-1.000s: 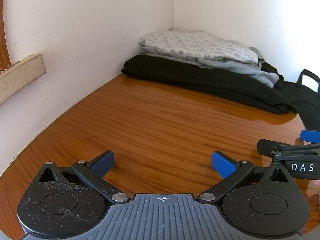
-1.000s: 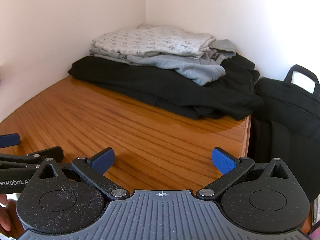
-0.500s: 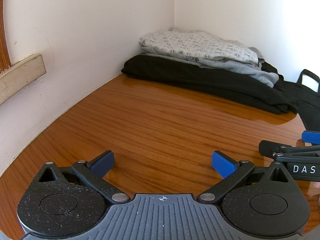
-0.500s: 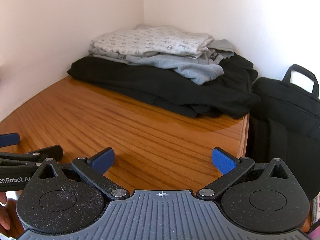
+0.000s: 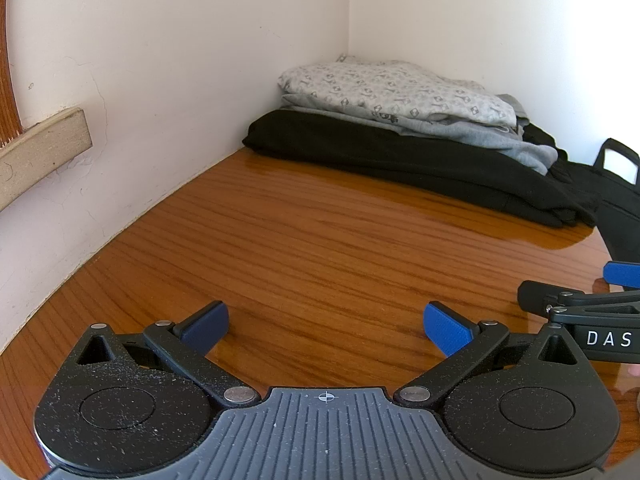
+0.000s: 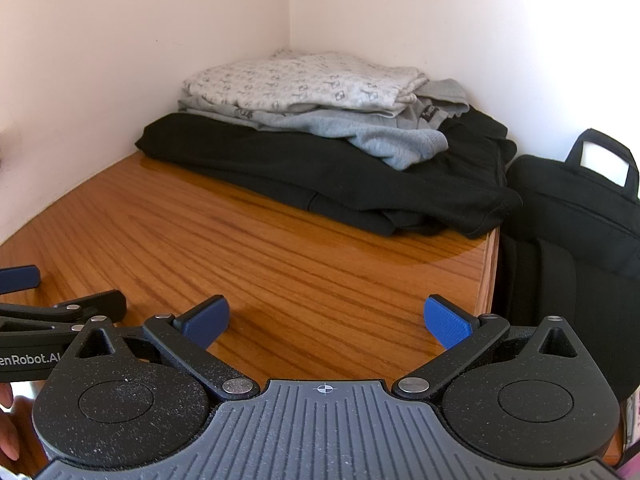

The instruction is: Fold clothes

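Observation:
A stack of folded clothes lies in the far corner of the wooden table (image 5: 320,248): a white patterned garment (image 5: 392,90) on top, a grey sweatshirt (image 5: 492,138) under it, a black garment (image 5: 400,160) at the bottom. The same stack shows in the right wrist view, with the patterned garment (image 6: 296,80), grey sweatshirt (image 6: 376,136) and black garment (image 6: 340,176). My left gripper (image 5: 326,326) is open and empty over bare wood. My right gripper (image 6: 326,324) is open and empty, near the table's right edge. Both are well short of the stack.
A black bag (image 6: 576,216) with a handle stands off the table's right edge (image 6: 490,276). White walls close the left and back sides. A wooden rail (image 5: 40,156) is fixed to the left wall. Each gripper shows at the other view's side (image 5: 580,308) (image 6: 60,312).
The right gripper has drifted slightly right and forward, so the bag shows more. The left gripper has barely moved. Both stay open.

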`<state>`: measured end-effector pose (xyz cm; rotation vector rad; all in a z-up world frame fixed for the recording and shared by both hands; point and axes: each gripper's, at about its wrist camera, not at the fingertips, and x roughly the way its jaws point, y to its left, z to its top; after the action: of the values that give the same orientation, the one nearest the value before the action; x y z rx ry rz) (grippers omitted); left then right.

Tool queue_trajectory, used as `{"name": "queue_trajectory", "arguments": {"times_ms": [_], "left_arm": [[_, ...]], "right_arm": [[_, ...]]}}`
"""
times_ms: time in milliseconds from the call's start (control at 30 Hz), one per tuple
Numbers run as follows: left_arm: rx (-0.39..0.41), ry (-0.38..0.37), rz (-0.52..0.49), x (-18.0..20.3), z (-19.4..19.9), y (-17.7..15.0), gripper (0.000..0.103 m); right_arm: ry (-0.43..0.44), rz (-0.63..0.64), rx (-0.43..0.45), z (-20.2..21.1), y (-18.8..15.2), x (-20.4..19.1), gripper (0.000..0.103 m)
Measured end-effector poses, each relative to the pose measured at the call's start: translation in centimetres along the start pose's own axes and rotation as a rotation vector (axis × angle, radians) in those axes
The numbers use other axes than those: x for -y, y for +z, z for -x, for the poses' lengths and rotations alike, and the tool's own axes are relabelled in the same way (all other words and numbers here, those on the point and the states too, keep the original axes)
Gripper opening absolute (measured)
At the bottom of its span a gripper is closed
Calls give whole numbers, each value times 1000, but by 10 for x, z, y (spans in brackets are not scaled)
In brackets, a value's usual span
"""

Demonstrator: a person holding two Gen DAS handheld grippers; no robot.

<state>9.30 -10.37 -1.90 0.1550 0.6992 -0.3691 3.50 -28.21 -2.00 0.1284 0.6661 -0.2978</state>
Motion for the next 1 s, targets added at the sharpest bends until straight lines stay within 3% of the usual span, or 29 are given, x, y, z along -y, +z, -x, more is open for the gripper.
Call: {"name": "queue_trajectory", "arguments": {"times_ms": [1000], "left_arm": [[2,-2,-2,0,1,1,103]], "right_arm": [[14,11,0,0,1,0,103]]}}
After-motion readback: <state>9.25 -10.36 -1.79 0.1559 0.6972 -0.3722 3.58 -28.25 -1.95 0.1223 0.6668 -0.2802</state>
